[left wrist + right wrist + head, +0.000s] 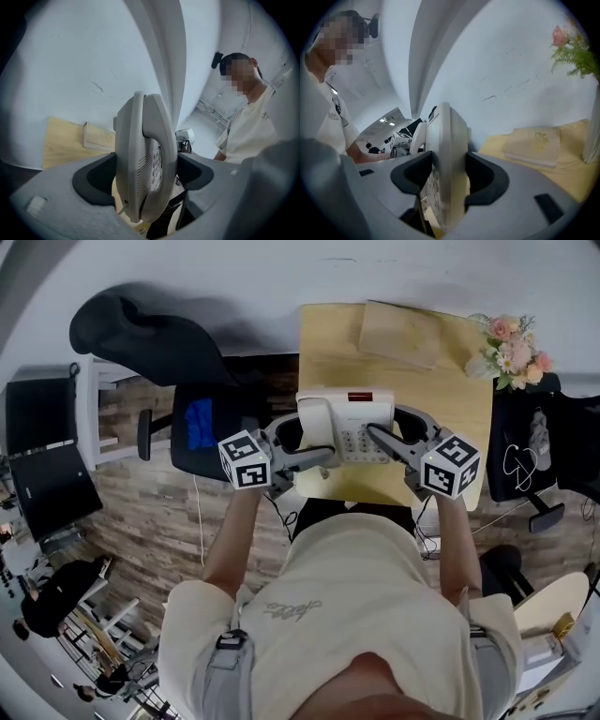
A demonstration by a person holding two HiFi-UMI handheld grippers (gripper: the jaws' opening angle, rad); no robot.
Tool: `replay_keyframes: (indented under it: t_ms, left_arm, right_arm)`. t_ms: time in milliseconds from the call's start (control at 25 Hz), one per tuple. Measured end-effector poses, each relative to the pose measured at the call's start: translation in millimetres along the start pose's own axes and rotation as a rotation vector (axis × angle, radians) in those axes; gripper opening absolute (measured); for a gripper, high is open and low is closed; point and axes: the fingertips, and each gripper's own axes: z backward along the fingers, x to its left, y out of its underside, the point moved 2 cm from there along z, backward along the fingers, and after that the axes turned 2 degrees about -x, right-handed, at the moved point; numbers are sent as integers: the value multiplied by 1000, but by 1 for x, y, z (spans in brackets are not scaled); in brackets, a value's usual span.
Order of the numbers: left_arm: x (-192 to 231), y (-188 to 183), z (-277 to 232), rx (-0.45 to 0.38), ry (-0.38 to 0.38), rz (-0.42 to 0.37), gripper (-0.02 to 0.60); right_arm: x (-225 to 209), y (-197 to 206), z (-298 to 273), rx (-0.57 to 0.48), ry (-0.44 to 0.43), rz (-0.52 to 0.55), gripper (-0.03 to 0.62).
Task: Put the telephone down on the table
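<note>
A white desk telephone point(345, 426) with its handset on the left and a keypad hangs over the near edge of the light wooden table point(412, 390). My left gripper point(323, 457) is shut on the telephone's left side, and my right gripper point(373, 432) is shut on its right side. Seen edge-on in the left gripper view, the telephone point(145, 159) is clamped between the left gripper point(146, 174) jaws. The right gripper view has the telephone point(445, 173) squeezed in the right gripper point(449, 180), keypad facing down-left. I cannot tell whether the telephone touches the table.
A closed beige book point(403, 332) lies at the table's far side, and a flower bouquet point(511, 352) stands at its far right corner. A black office chair point(178, 381) stands left of the table. White wall behind. Another chair point(534, 456) is at the right.
</note>
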Motion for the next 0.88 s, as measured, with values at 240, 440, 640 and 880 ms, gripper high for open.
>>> replay_keyframes:
  t_ms: [240,440,640,880]
  left_arm:
    - [48,35,-42,63,10,101,387]
    - [77,68,-79,124,22,199,387]
    - [97,92,-101,156,24,273,387]
    - [119,110,-113,181,2,365,386]
  right_arm:
    - [-64,41,-4,51,32,-122,212]
    - [-110,78,4,93,59,-223,212]
    - [-140,105,7,115,76,-311,212]
    - [-165,129,0,149,71,-399,212]
